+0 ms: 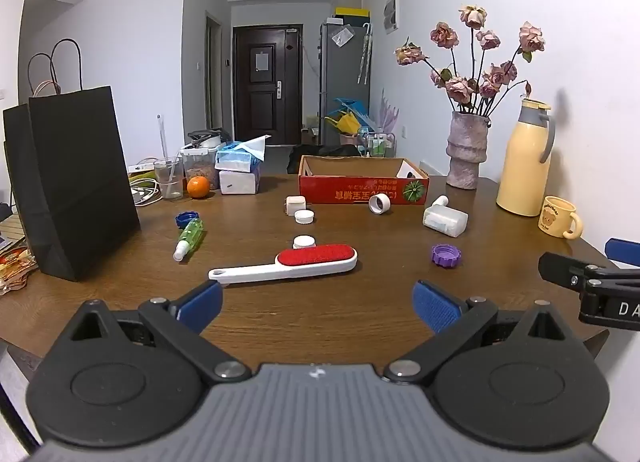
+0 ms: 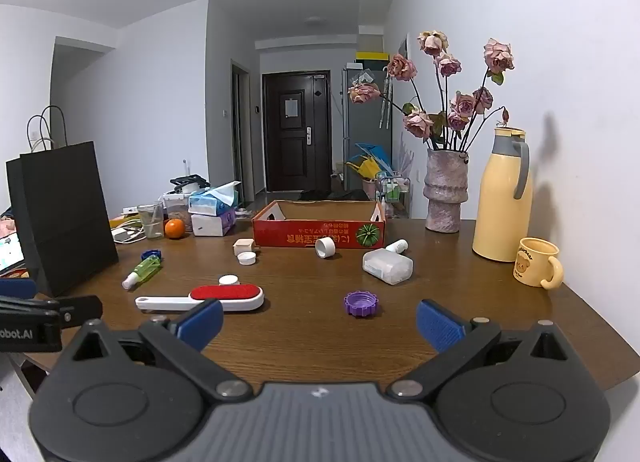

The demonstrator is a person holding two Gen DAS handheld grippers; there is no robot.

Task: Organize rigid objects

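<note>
A red cardboard box [image 1: 362, 190] [image 2: 318, 236] stands open at the back of the wooden table [image 1: 312, 326]. Loose in front of it lie a red-and-white lint brush [image 1: 288, 264] [image 2: 204, 299], a green spray bottle [image 1: 189, 237] [image 2: 143, 269], a purple cap [image 1: 447, 255] [image 2: 361, 303], a clear plastic bottle [image 1: 445, 219] [image 2: 387, 265], a white ring [image 1: 379, 204] [image 2: 325, 248] and small white lids [image 1: 304, 216] [image 2: 229, 280]. My left gripper [image 1: 318, 304] is open and empty, just short of the brush. My right gripper [image 2: 320, 322] is open and empty, near the purple cap.
A black paper bag [image 1: 76, 186] stands at the left. A vase of dried roses [image 1: 466, 150], a yellow thermos [image 1: 526, 158] and a yellow mug [image 1: 560, 217] line the right wall. An orange [image 1: 198, 187], a glass, tissue boxes and cables sit at the back left.
</note>
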